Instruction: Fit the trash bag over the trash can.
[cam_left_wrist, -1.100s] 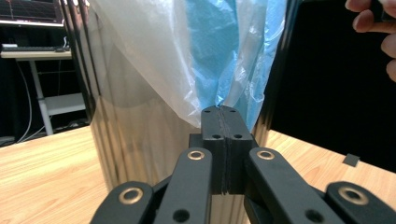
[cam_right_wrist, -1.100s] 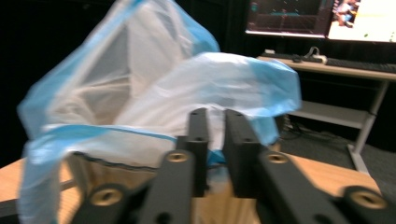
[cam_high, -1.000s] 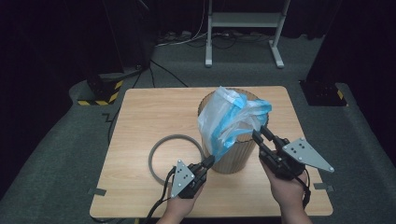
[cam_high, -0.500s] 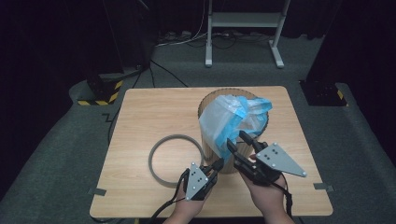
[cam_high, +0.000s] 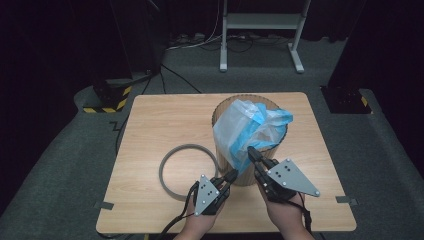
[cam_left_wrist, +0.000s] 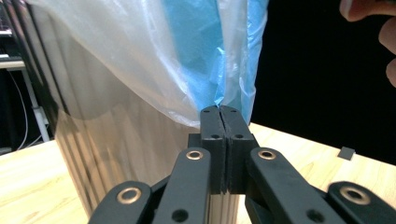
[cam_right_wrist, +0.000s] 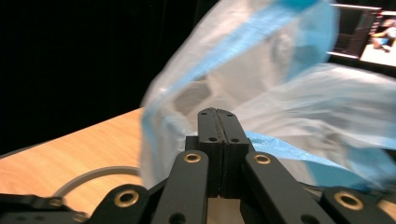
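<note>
While both hands (cam_high: 280, 212) lie low, fingers (cam_left_wrist: 212, 126) meet.

- The plastic bag (cam_high: 248, 131) at centre right of the high view is thin, glossy film, part milky and translucent, part blue, and creased all over.
- The bin (cam_high: 240, 165) under it has ribbed, wood-toned sides with a soft sheen.
- The ring (cam_high: 170, 162) at lower centre left looks like smooth matt grey plastic.
- The table (cam_high: 165, 120) has a pale wood-grain top, smooth and matt.
- The left gripper (cam_high: 231, 175) and right gripper (cam_high: 252, 153) are matt black, seemingly plastic, with brass-coloured rivets and flat grey plates.
- The floor (cam_high: 60, 160) looks like rough grey carpet.
</note>
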